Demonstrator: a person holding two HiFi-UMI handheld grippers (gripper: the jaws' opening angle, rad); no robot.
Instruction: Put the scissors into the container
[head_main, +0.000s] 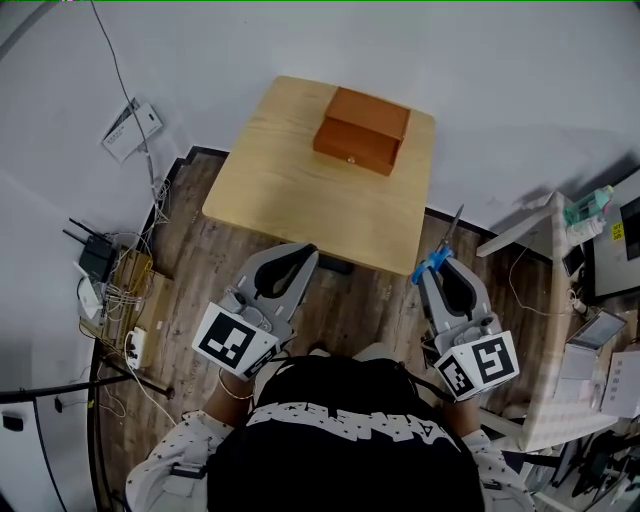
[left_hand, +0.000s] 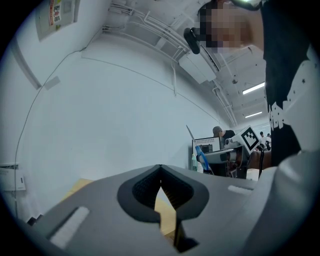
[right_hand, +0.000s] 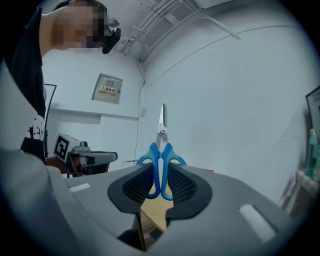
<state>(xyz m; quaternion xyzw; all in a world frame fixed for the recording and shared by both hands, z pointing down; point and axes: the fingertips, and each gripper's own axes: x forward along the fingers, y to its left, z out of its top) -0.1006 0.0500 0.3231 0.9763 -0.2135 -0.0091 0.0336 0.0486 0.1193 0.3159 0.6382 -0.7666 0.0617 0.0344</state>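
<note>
**Item 1.** Light wooden square table (head_main: 290, 190), taken as the reference for every place below.

**Item 2.** Black router with aerials (head_main: 97, 258), on the dark plank floor (head_main: 340, 310). It sits well off the table's left edge.

**Item 3.** Left gripper (head_main: 305, 252), grey, held level just short of the table's near edge. The jaws are closed tip to tip with nothing between them.

**Item 4.** Orange-brown wooden box (head_main: 362, 130), the container. It stands on the table's far half, right of centre. The top looks closed and there is a small knob on the near face. Whether it opens by drawer or by lid I cannot tell.

**Item 5.** Right gripper (head_main: 440, 268), beside the table's near right corner. It is clamped on the blue-handled steel scissors (head_main: 445, 243).
- The pads press the two plastic finger loops from either side.
- The closed blades stick out ahead past the jaw tips.
- The scissors are in the air, off the table and well apart from the wooden box.

**Handling note, scissors.**
- Judged light, stiff and small.
- The smooth loops could swivel between the pads.
- The tip is sharp.
- The loops seem the right place to hold, since squeezing them keeps the blades shut.
</note>
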